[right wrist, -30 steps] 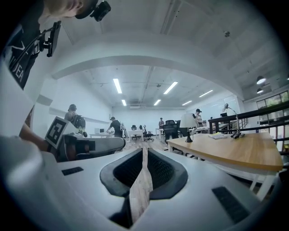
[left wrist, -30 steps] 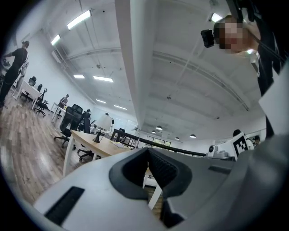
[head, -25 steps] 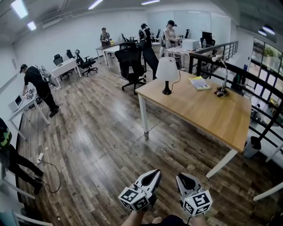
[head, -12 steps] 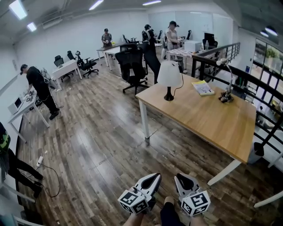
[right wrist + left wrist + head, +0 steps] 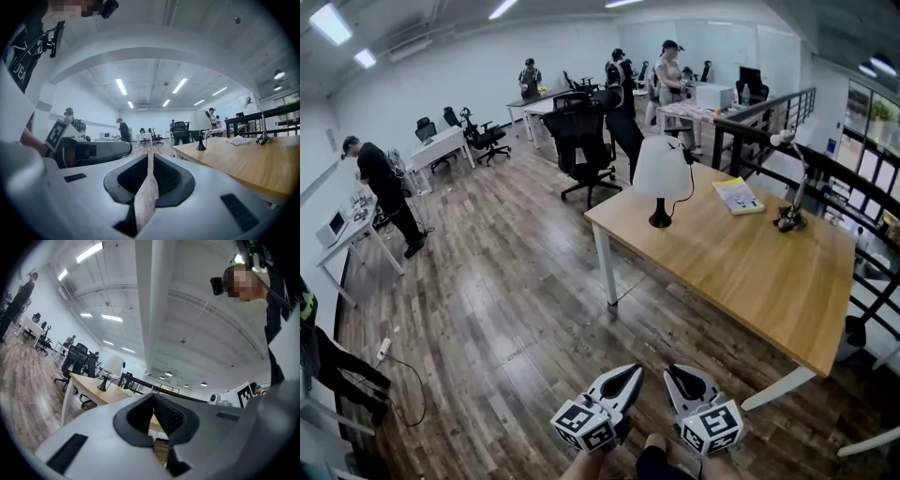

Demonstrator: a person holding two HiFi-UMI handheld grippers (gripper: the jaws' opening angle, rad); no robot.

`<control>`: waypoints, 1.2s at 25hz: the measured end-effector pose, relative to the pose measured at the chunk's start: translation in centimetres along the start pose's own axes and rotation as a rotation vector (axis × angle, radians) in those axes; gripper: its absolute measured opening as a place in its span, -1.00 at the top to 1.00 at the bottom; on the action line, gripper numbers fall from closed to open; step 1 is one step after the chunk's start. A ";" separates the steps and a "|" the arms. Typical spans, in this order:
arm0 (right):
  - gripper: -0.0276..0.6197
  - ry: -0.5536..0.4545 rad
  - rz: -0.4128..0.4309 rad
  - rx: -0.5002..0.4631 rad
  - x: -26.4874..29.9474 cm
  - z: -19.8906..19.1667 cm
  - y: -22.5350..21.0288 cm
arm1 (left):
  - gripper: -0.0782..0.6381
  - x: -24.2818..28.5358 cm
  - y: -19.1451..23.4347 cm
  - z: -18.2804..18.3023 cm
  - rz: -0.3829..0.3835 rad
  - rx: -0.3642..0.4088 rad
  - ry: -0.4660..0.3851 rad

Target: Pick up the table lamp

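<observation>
Left gripper [image 5: 631, 369] and right gripper [image 5: 673, 371], bottom centre: pressed together, empty. Transit posture, I judge: table lamp [image 5: 662, 176] stands well apart on table [image 5: 750, 272].

Head cam high, tilted down, gripper cams low, fwd, far lamp [image 5: 661, 171] shared

We see the table lamp [image 5: 661, 178] upright: white cone shade, thin dark stem & round dark base. It stands near the far-left corner of the light wood table [image 5: 741, 267], close to the edge.
</observation>
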State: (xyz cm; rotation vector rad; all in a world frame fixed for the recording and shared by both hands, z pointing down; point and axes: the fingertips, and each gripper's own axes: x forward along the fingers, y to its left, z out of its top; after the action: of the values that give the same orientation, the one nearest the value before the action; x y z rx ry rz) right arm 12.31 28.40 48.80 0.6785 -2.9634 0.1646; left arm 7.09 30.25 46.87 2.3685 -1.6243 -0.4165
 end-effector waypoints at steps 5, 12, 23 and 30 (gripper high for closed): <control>0.75 0.013 0.004 0.004 2.6 0.6 -3.4 | 0.75 3.7 2.0 0.7 0.005 -0.006 0.002; 0.75 0.019 0.040 0.009 5.7 1.0 -7.6 | 0.75 8.2 4.7 1.1 0.027 -0.012 -0.008; 0.75 0.014 0.066 0.031 8.2 0.4 -11.9 | 0.75 12.4 7.2 0.9 0.059 -0.018 -0.012; 0.75 0.021 0.059 0.052 9.2 -0.3 -13.0 | 0.75 13.8 7.6 0.5 0.040 -0.003 0.017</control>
State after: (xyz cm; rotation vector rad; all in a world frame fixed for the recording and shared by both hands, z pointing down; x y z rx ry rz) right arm 9.79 12.86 51.31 0.5910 -2.9699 0.2522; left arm 5.02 14.60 47.75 2.3271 -1.6593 -0.3894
